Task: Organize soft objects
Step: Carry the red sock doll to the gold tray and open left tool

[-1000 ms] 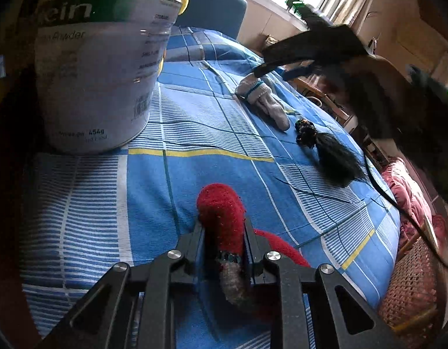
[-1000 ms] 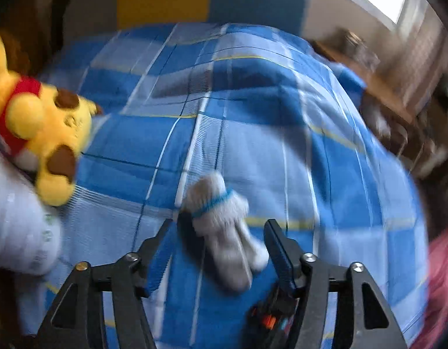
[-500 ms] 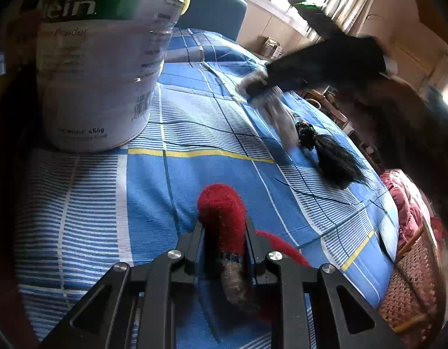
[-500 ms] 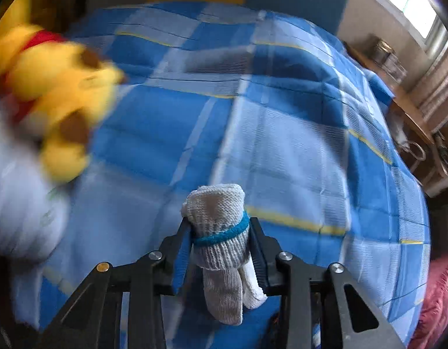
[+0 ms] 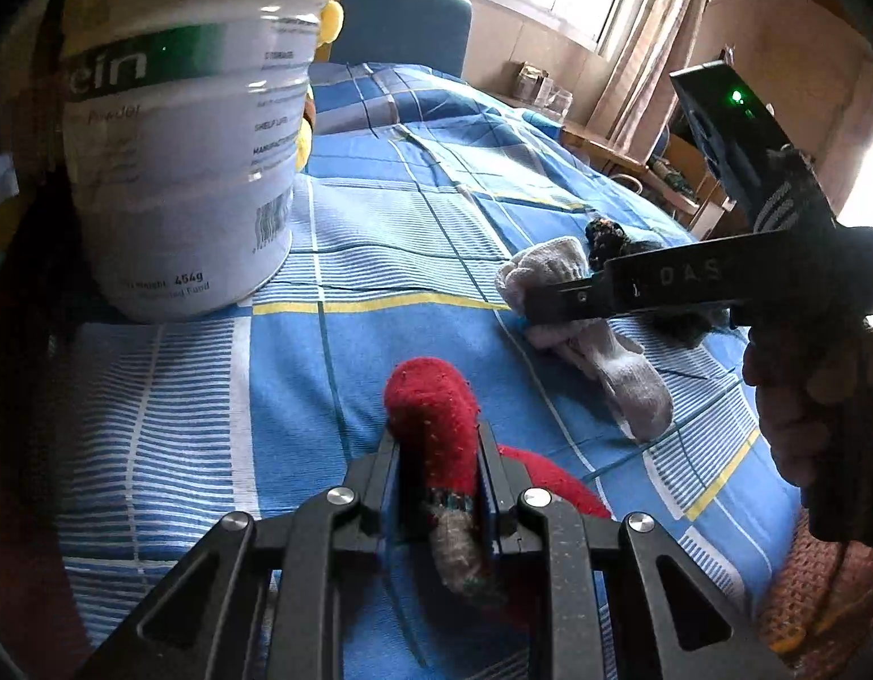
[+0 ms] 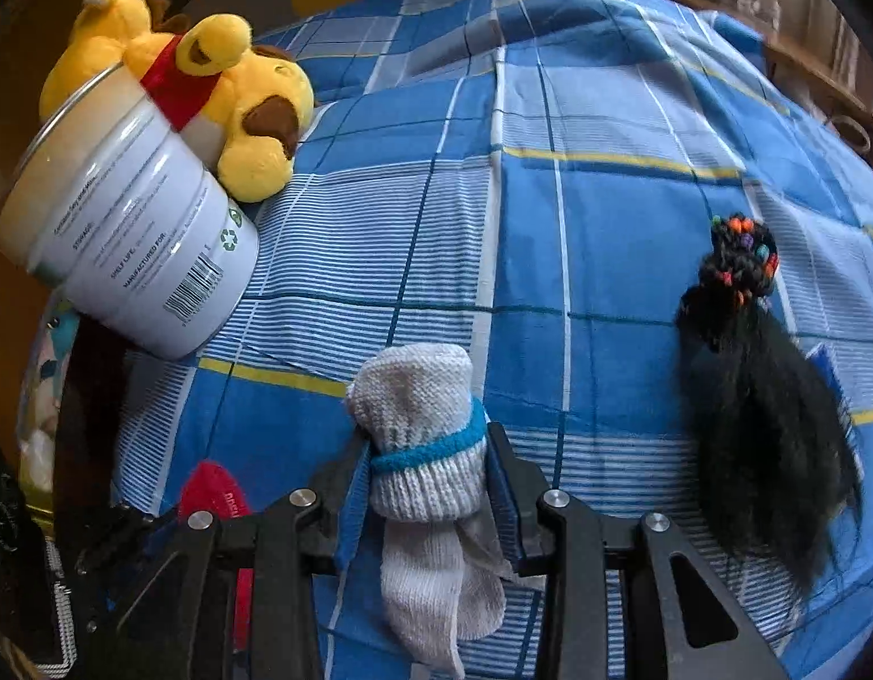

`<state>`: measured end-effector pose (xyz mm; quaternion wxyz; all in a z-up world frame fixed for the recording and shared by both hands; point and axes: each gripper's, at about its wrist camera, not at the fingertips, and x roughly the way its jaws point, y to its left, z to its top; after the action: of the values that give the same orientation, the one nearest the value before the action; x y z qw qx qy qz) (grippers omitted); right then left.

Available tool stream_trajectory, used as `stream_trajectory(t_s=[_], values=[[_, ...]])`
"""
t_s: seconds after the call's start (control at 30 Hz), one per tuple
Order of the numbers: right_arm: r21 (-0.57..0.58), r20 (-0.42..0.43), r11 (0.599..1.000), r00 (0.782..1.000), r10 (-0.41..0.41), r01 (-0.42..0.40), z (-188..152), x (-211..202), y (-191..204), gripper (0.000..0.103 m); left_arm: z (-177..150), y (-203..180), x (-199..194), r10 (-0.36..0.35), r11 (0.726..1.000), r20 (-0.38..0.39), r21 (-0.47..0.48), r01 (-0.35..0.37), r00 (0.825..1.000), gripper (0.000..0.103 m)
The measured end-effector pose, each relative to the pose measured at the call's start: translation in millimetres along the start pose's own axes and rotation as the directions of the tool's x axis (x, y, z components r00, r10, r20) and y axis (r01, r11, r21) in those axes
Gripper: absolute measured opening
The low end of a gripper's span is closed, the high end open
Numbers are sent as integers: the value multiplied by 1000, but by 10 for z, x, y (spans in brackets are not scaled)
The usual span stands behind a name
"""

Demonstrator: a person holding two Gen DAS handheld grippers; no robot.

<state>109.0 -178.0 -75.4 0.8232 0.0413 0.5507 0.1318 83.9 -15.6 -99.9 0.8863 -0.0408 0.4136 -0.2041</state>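
Observation:
My left gripper (image 5: 436,447) is shut on a red sock (image 5: 433,413) with a grey toe, low over the blue plaid bedspread (image 5: 379,238). My right gripper (image 6: 428,453) is shut on a white-grey sock (image 6: 422,425) with a blue band, its foot end hanging below the jaws. In the left wrist view the right gripper (image 5: 527,297) holds that sock (image 5: 617,362) just right of the red one. The red sock (image 6: 215,496) shows at lower left of the right wrist view.
A large white protein-powder tub (image 5: 175,170) stands at the left, with a yellow plush bear (image 6: 232,90) leaning behind it. A black hairpiece with coloured beads (image 6: 759,374) lies on the right. A woven basket (image 5: 810,583) sits beside the bed.
My right gripper closed on the white sock and carried it toward the tub and the red sock. My left gripper has held the red sock still.

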Motion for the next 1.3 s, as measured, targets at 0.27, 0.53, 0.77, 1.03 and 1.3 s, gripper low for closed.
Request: stream_trajectory(t_s=[0.27, 0.53, 0.77, 1.03, 1.3], values=[[-13, 2, 1000, 1000, 0, 0, 48, 82, -1, 38, 22, -89, -88, 70, 997, -37, 34, -68, 997, 17], [-42, -7, 999, 1000, -11, 10, 8, 80, 16, 40, 52, -163, -564, 90, 995, 16, 37, -90, 996, 17], [-70, -12, 997, 1000, -25, 24, -6, 94, 42, 41, 116, -56, -1021, 136, 991, 85, -10, -135, 987, 17], [-113, 5, 992, 998, -55, 56, -65, 116, 76, 41, 97, 260, -1399, 190, 979, 121, -103, -178, 974, 17], [-124, 12, 990, 998, -66, 67, -81, 107, 78, 41, -67, 887, -1722, 273, 935, 117, -264, -235, 955, 18]])
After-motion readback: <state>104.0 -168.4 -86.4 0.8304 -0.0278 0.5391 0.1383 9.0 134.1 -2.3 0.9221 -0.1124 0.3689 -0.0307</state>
